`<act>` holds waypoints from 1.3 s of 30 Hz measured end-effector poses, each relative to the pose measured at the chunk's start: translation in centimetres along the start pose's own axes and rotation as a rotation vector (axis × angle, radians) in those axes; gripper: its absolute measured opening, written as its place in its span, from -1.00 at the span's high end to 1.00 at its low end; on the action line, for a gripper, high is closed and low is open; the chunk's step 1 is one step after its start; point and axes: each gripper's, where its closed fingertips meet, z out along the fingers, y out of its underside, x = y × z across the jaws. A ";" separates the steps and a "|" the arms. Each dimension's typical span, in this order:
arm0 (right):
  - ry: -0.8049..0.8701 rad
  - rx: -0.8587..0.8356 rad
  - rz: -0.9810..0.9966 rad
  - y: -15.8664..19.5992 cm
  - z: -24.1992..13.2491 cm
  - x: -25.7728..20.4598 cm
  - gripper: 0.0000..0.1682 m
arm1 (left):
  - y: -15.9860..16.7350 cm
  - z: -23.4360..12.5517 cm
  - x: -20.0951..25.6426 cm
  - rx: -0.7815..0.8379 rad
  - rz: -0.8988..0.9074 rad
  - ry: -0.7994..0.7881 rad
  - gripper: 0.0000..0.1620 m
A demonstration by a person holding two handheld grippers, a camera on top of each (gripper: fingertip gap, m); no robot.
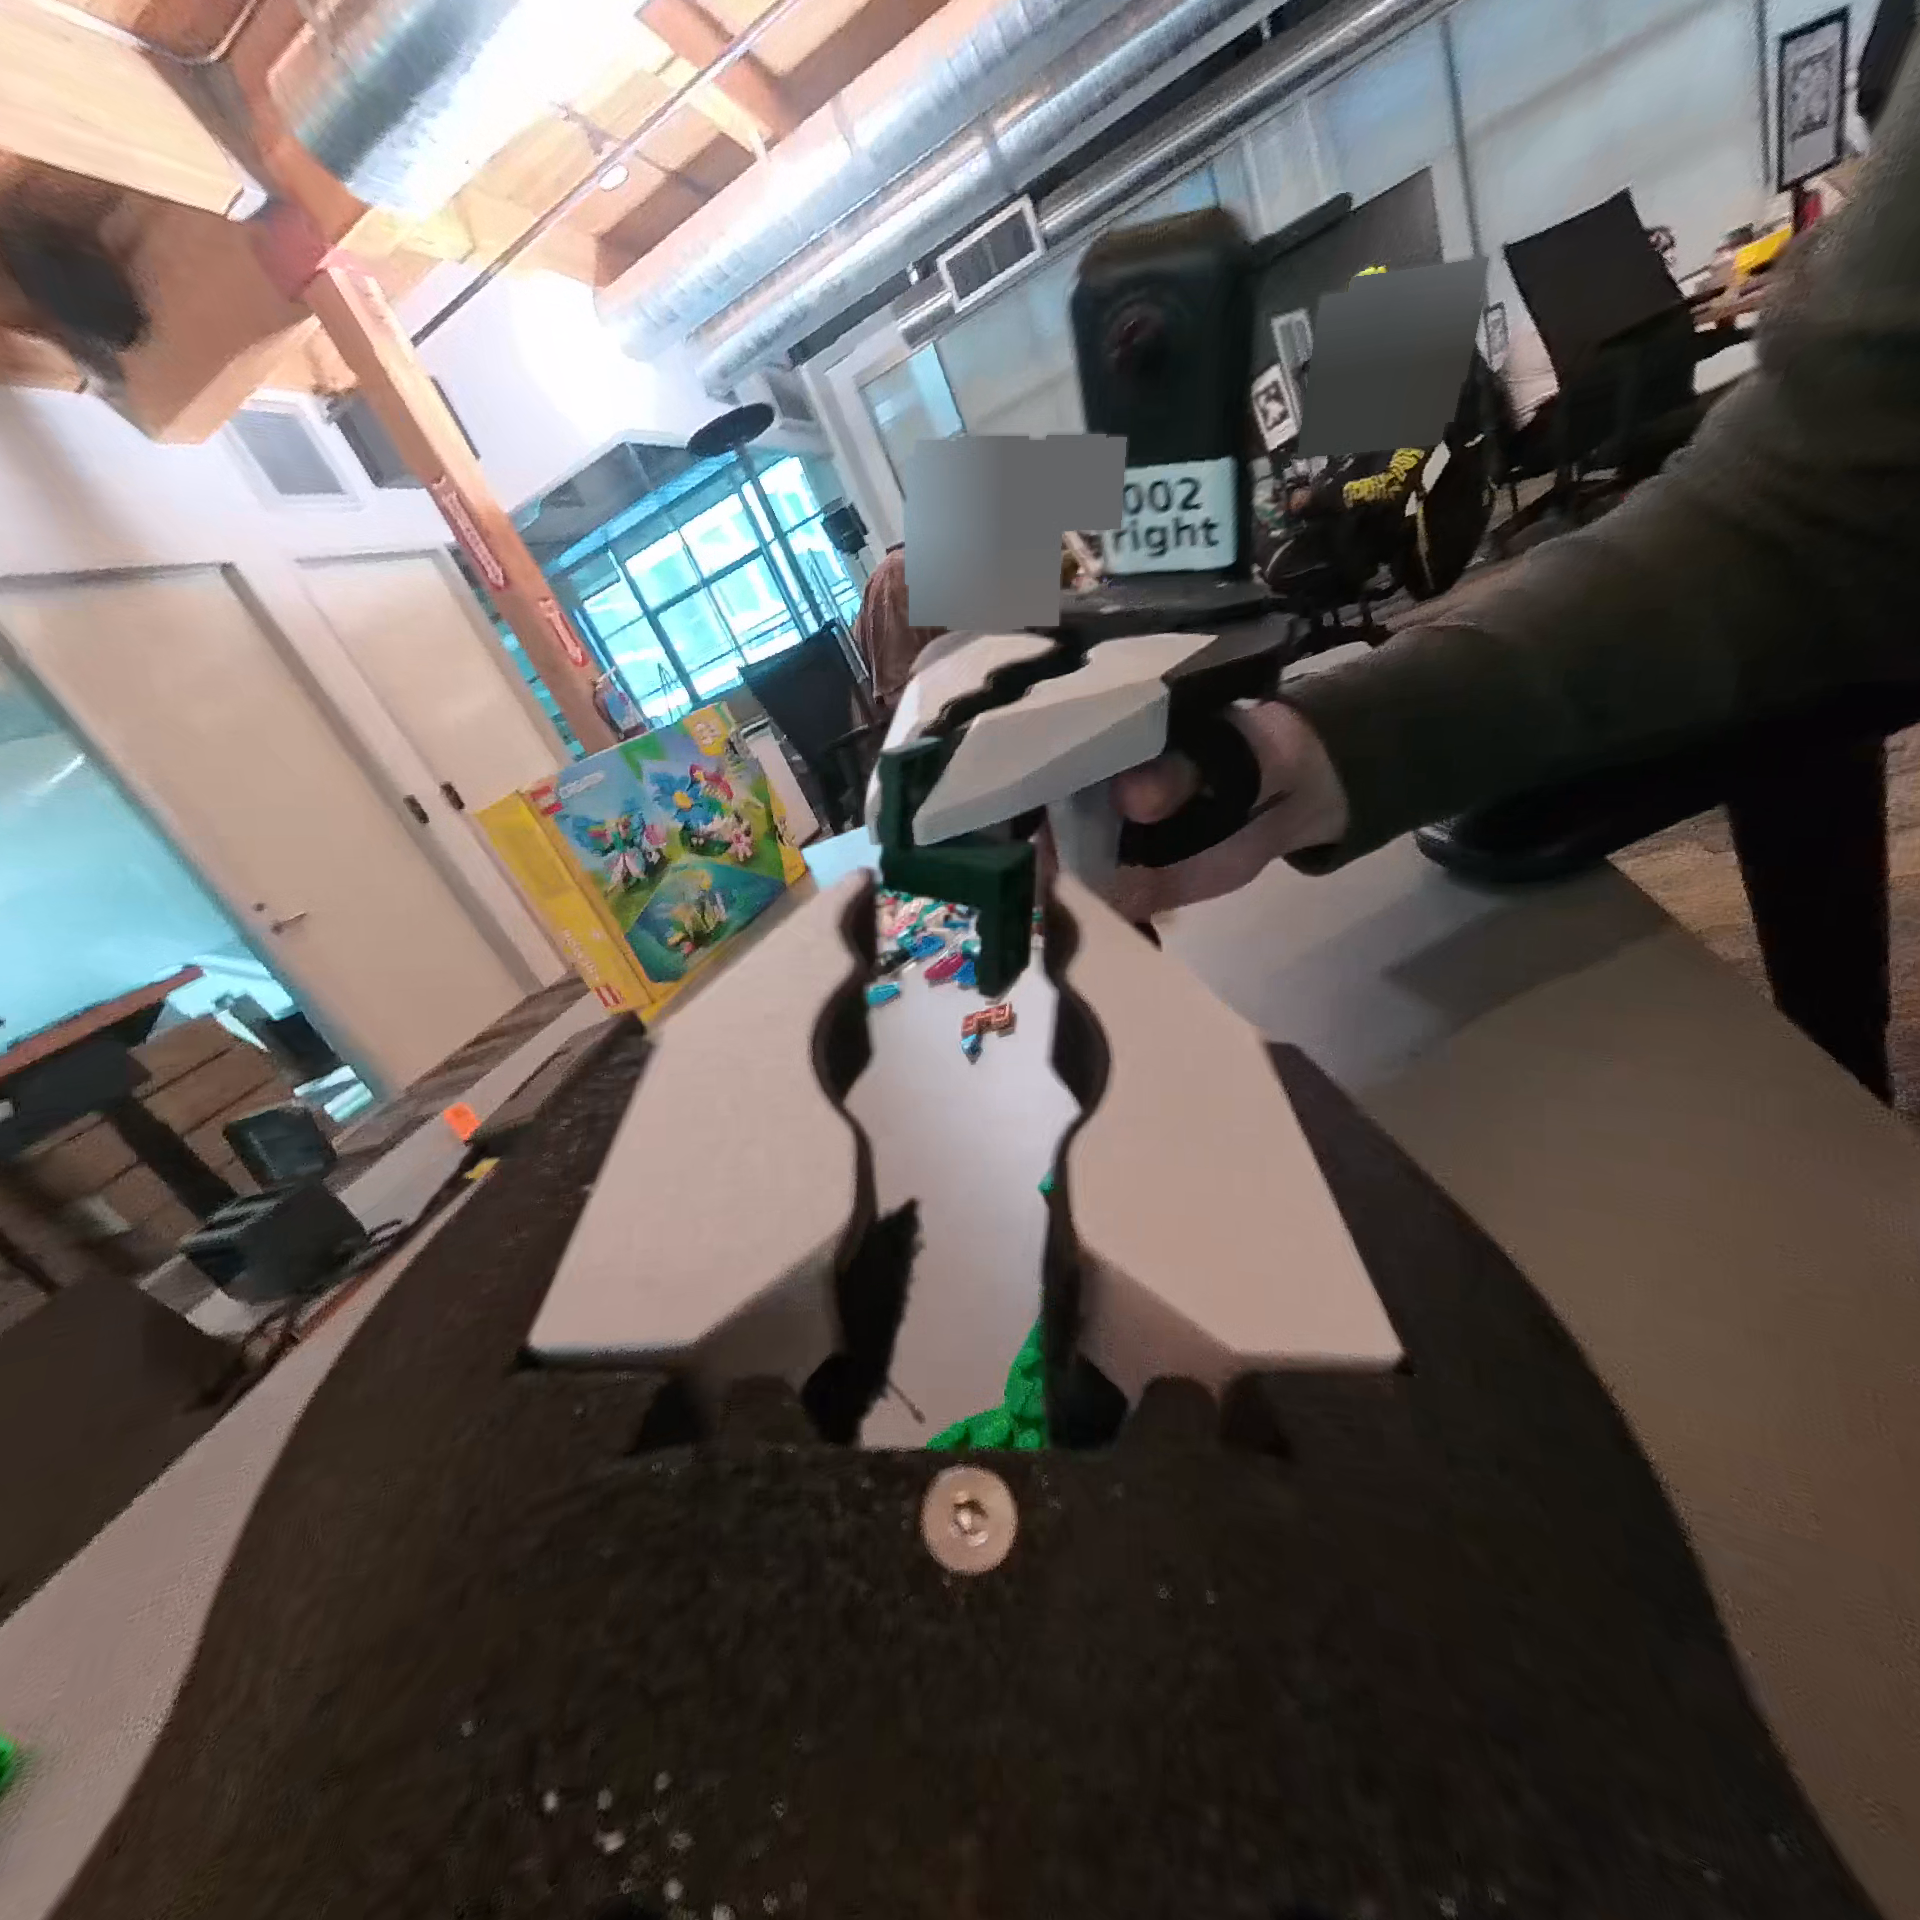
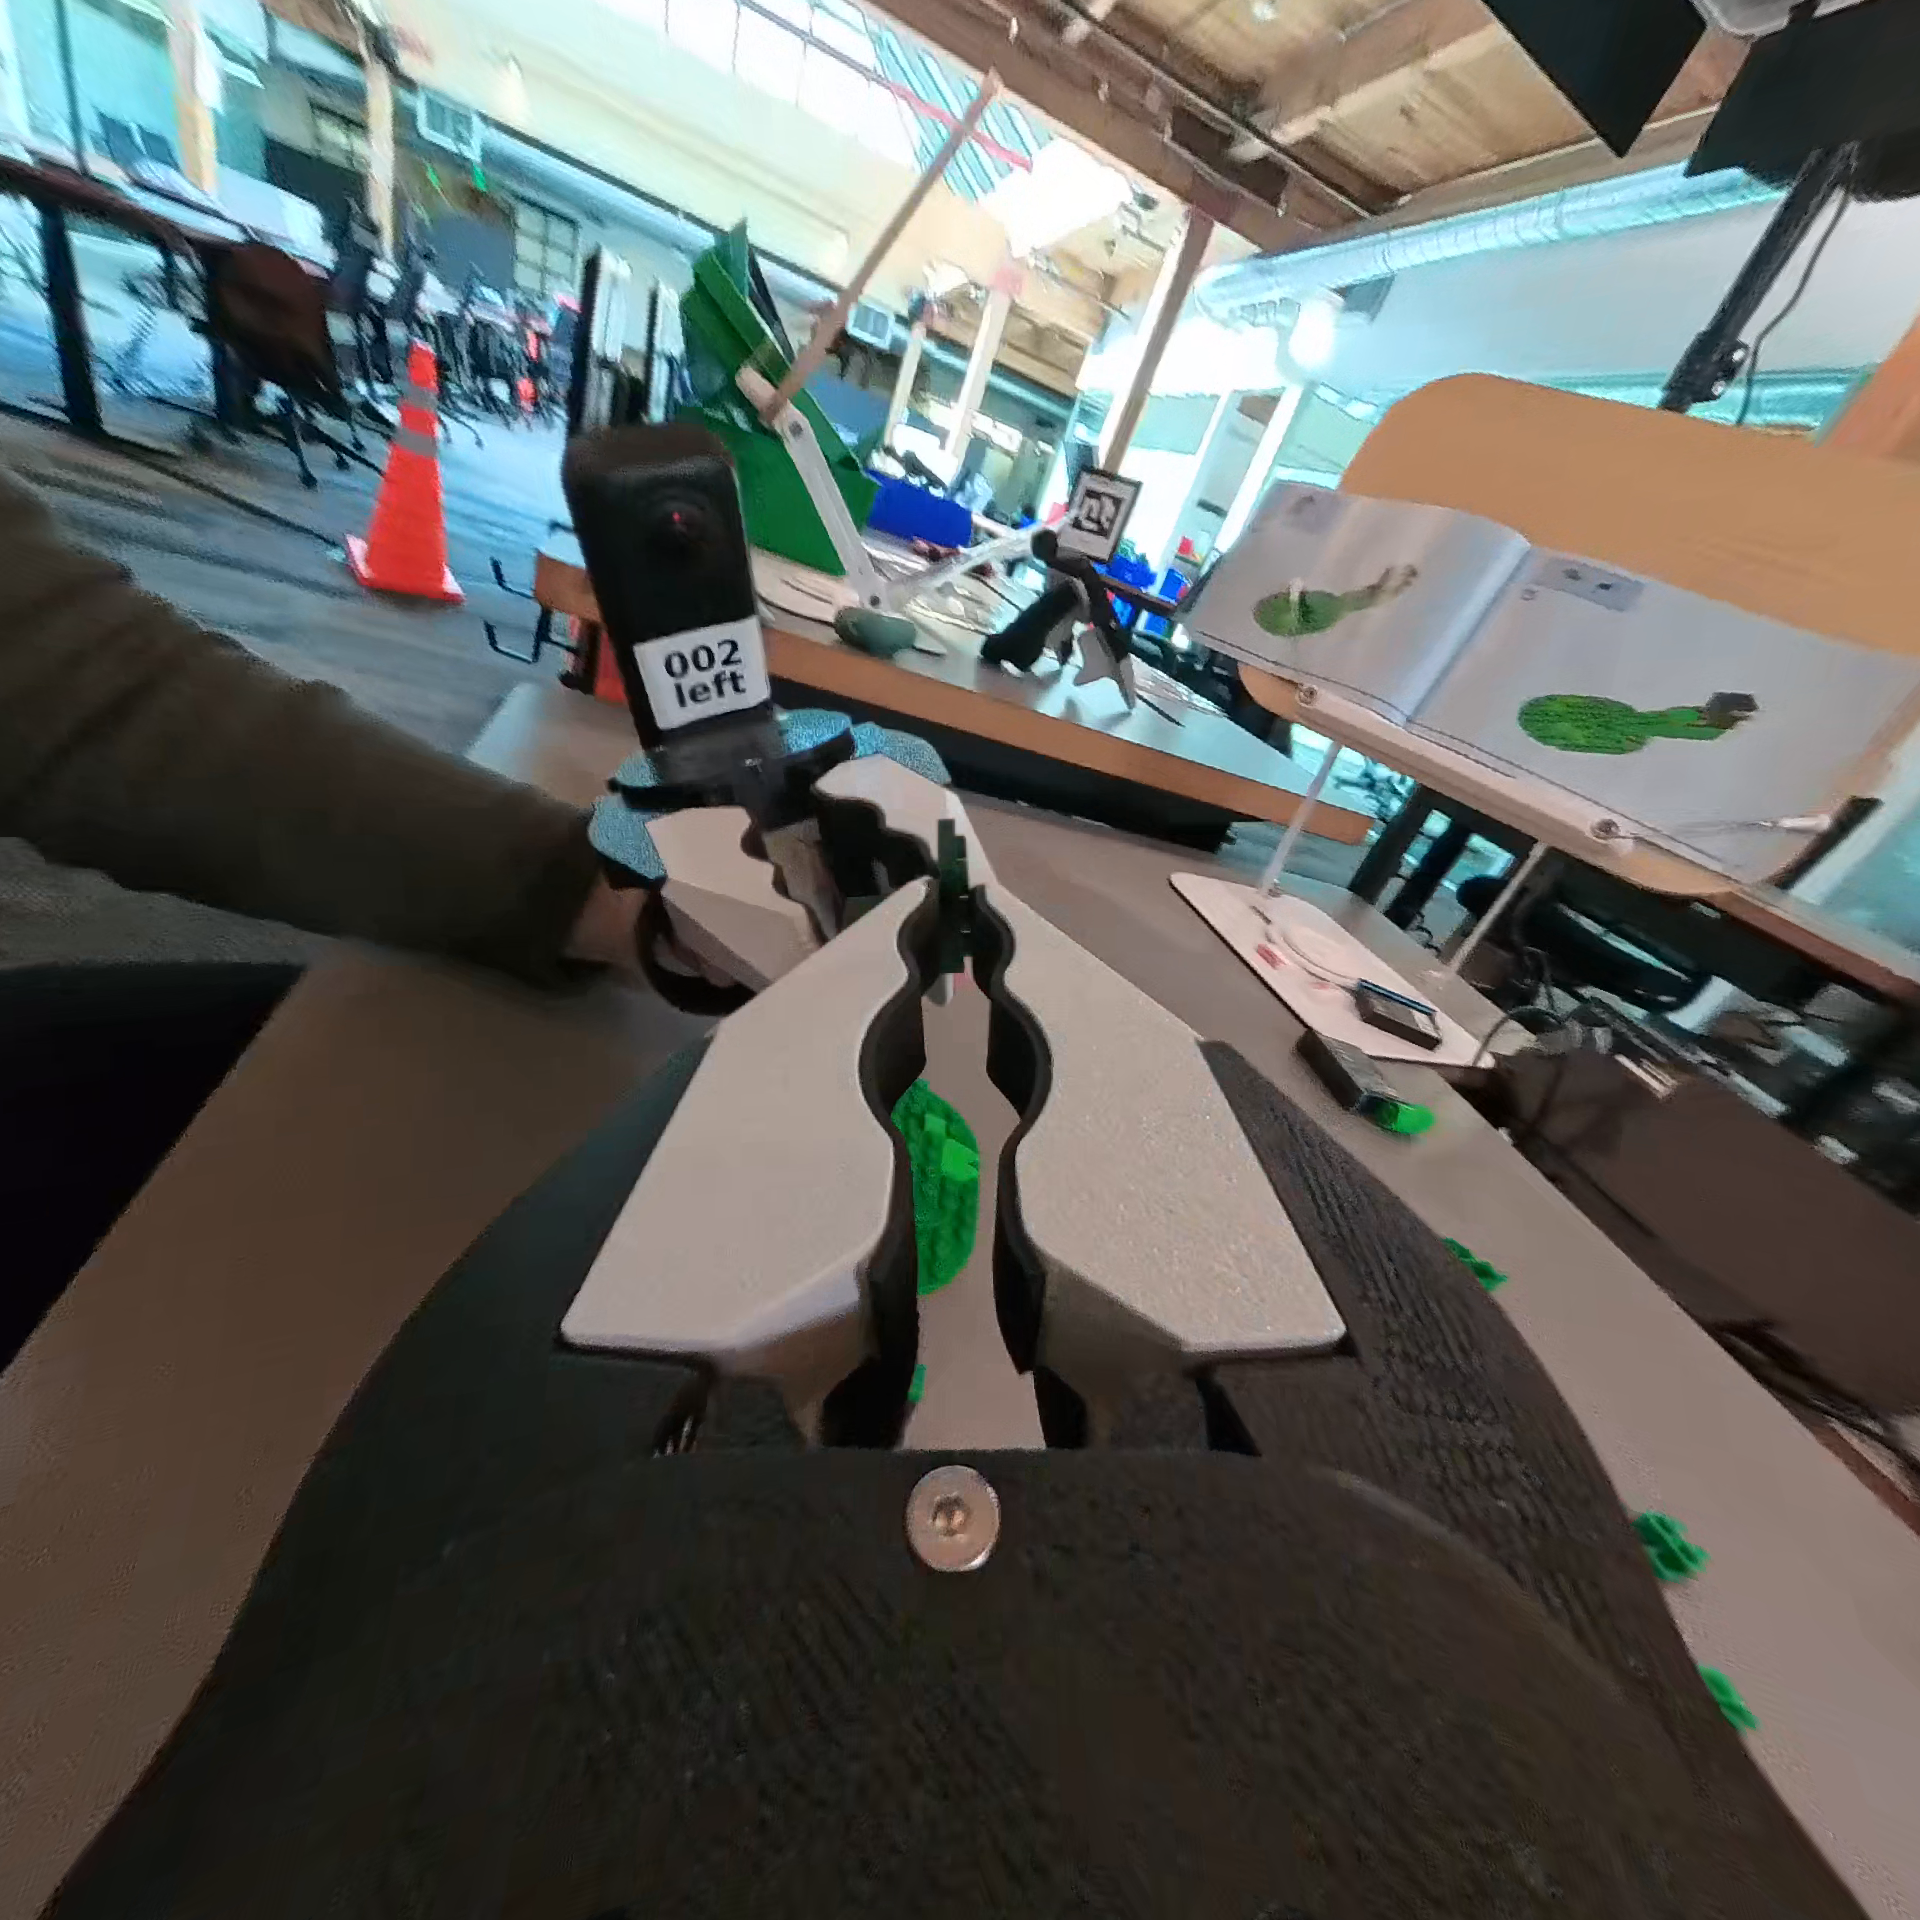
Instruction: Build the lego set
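A dark green angular lego piece [image 1: 992, 899] is held in the air between the two grippers, above the table. My right gripper [image 2: 951, 914] is shut on it, and the piece's top sticks up past the tips [image 2: 949, 847]. In the left wrist view the right gripper [image 1: 935, 769] comes in from the right. My left gripper [image 1: 961, 894] has its jaws narrowed to the piece's width, with one tip on each side of it. A bright green studded plate [image 2: 940, 1184] lies on the table [image 2: 312, 1247] under the grippers; it also shows in the left wrist view [image 1: 1003, 1403].
A pile of loose coloured bricks [image 1: 935, 940] and the lego box [image 1: 665, 862] sit farther along the table. An open instruction booklet [image 2: 1558, 665] stands on a holder at the right. Small green bricks [image 2: 1397, 1117] and a black box [image 2: 1351, 1070] lie near the right edge. The grippers are tip to tip, or close to it.
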 end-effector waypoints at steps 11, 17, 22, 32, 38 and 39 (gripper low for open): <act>-0.035 -0.017 0.034 0.8 -0.6 0.2 0.94 | 1.0 0.4 -0.4 -0.130 0.242 -0.107 0.68; 0.023 -0.095 0.071 2.3 -0.6 1.3 0.93 | 2.5 0.4 -1.4 -0.246 0.321 -0.178 0.68; 0.134 -0.190 0.303 3.9 -0.3 3.1 0.65 | 5.9 -0.5 -3.9 -0.533 0.539 -0.310 0.69; 0.148 -0.309 0.721 6.5 -0.1 3.0 0.68 | 7.3 -0.2 -3.7 -0.704 0.885 -0.307 0.69; 0.127 -0.347 0.693 6.7 -0.5 2.7 0.81 | 6.9 0.1 -3.1 -0.695 0.943 -0.291 0.69; 0.121 -0.353 0.684 6.7 -0.6 2.7 0.82 | 6.9 0.1 -3.0 -0.693 0.943 -0.286 0.69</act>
